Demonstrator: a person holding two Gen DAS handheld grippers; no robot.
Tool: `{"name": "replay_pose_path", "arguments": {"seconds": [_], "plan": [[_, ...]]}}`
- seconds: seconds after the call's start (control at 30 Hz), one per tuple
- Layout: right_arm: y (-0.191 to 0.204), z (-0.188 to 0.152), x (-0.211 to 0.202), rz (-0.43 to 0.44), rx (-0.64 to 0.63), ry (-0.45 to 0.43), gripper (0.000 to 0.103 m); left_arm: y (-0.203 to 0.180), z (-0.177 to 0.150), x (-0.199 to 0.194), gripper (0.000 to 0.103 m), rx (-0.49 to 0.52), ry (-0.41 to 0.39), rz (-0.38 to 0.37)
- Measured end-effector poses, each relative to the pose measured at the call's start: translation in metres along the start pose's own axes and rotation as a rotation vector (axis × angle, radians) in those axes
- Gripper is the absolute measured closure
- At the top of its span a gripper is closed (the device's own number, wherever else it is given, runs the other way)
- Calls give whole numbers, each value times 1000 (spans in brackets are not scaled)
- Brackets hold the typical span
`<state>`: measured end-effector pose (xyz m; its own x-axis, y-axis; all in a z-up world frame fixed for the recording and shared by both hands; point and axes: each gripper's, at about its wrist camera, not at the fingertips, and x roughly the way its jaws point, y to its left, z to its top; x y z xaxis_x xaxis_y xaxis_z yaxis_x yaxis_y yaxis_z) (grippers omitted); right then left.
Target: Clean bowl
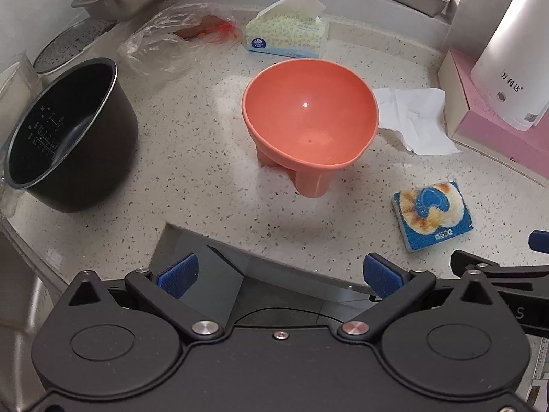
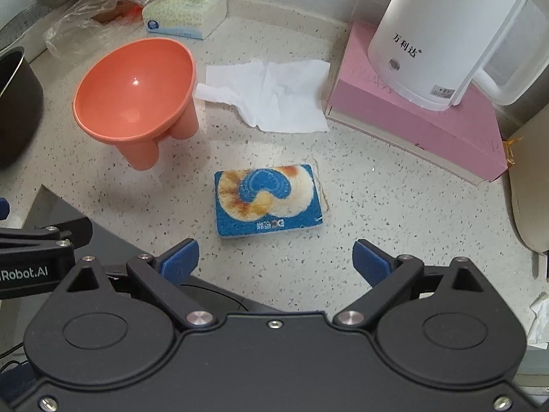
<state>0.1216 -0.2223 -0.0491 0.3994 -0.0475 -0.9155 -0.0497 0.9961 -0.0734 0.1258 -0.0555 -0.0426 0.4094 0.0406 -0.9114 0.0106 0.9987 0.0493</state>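
A bowl (image 1: 310, 120) stands on the counter (image 1: 206, 178), a pot (image 1: 68, 134) left of it. A sponge (image 2: 269, 201) lies right of the bowl, a tissue box (image 1: 287, 32) behind

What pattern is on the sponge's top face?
Blue with a white swirl stained orange-brown on the sponge; clearest in the right wrist view.

Both claws are just hanging over the near edge of the bench (image 1: 212, 158), fingers spread wide with nothing between them. Left claw (image 1: 279, 276) sits left of the right claw (image 2: 276, 262), close alongside, each one's black frame poking into the other's view.
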Motion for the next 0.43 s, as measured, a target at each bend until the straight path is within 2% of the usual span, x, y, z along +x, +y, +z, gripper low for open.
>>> {"name": "replay_pose_path", "arguments": {"seconds": [0.43], "plan": [[-4, 1, 1, 9, 10, -8, 6, -1, -1, 1, 0, -3, 3, -13]]}}
